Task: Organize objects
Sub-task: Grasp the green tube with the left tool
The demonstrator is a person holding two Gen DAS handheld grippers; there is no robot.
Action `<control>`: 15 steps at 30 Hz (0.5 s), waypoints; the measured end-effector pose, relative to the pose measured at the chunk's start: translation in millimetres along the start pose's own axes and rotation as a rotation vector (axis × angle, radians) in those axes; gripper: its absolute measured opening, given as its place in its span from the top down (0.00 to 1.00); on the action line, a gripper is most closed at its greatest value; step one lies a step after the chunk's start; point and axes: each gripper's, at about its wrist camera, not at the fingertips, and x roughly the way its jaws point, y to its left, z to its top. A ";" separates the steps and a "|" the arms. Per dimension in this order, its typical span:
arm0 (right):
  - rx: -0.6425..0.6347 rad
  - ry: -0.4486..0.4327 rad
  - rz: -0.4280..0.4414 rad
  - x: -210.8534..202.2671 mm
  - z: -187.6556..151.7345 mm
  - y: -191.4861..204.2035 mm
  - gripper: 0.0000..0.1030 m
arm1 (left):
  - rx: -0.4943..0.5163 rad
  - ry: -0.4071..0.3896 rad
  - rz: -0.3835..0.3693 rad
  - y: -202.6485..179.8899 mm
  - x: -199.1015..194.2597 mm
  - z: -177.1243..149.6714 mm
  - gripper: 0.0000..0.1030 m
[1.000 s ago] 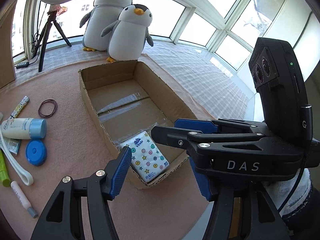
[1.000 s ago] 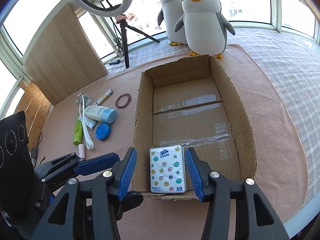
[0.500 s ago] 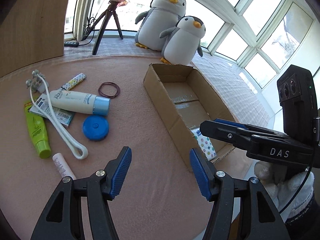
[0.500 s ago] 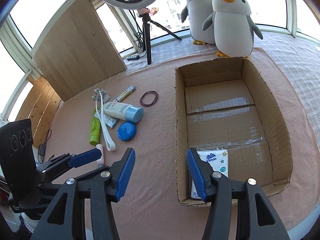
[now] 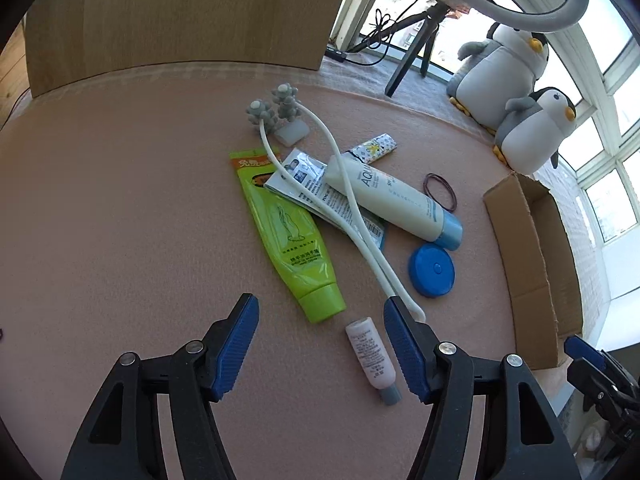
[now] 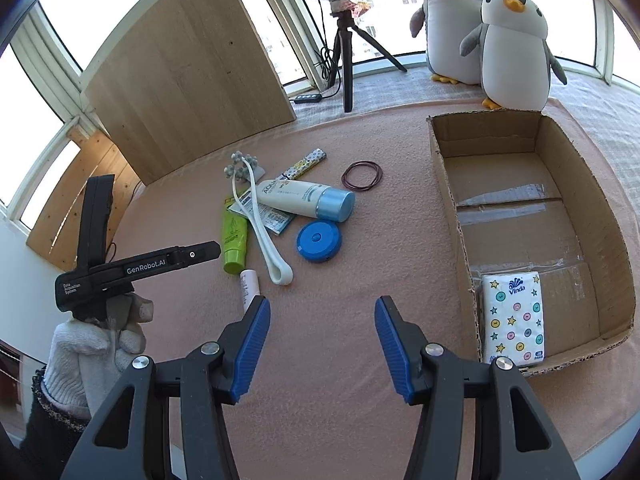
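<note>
Cardboard box [image 6: 532, 216] held only the tissue pack [image 6: 513, 317]. Left gripper [image 5: 320, 344] and right gripper [image 6: 322, 344] hung empty, jaws wide. I'd next grab the small pink tube [image 5: 372, 358], probably lip balm.

You are looking at a pink felt mat [image 6: 360, 240] that is carrying everything. A cardboard box [image 6: 448, 200] is sitting on its right side. Lying left of the box are a ring of rubber bands [image 6: 362, 175], a blue round case [image 6: 319, 240], a white tube with a blue cap [image 6: 306, 198], a green tube [image 5: 288, 232], a white looped massager [image 5: 352, 208], a small pink bottle [image 5: 370, 354] and a patterned strip [image 6: 306, 162]. Two plush penguins [image 6: 512, 52] are standing at the far edge.
</note>
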 end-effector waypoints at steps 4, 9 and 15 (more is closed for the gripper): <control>0.022 0.004 -0.007 -1.4 -10.3 3.3 0.51 | -0.005 0.025 0.030 9.7 16.5 12.4 0.33; 0.057 0.000 -0.036 -8.1 -19.4 -3.4 0.51 | 0.003 0.060 0.070 14.3 39.6 26.5 0.33; 0.113 -0.007 -0.067 -14.5 -27.2 -19.1 0.51 | 0.023 0.061 0.116 13.4 55.0 34.7 0.34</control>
